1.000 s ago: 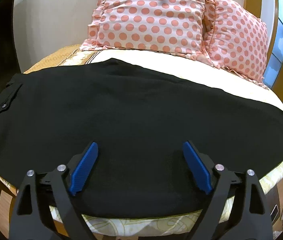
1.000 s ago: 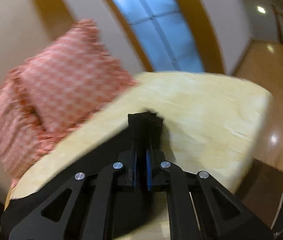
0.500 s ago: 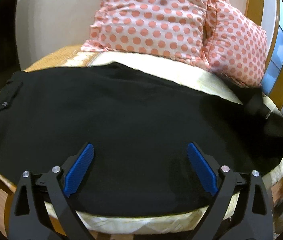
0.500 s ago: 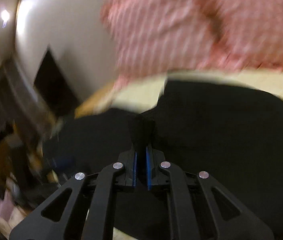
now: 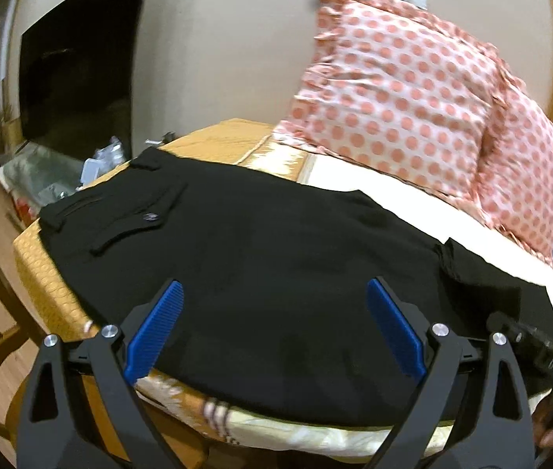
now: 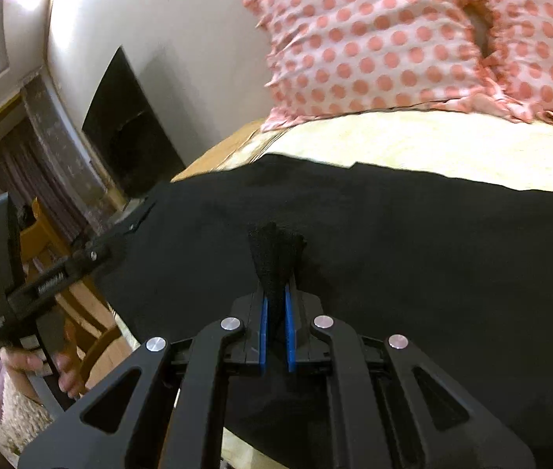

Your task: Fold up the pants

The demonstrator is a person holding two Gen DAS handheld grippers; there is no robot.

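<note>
Carrying pants (image 6: 413,242) hem, right hand-held gripper (image 6: 274,308) clenched; left hand-held gripper (image 5: 272,328) released; risking slippage, bunching.

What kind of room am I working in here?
Most likely a bedroom. The black pants lie spread over a bed with two polka-dot pillows propped against the wall. The right gripper pinches a fold of the pants; the left gripper is open.
</note>
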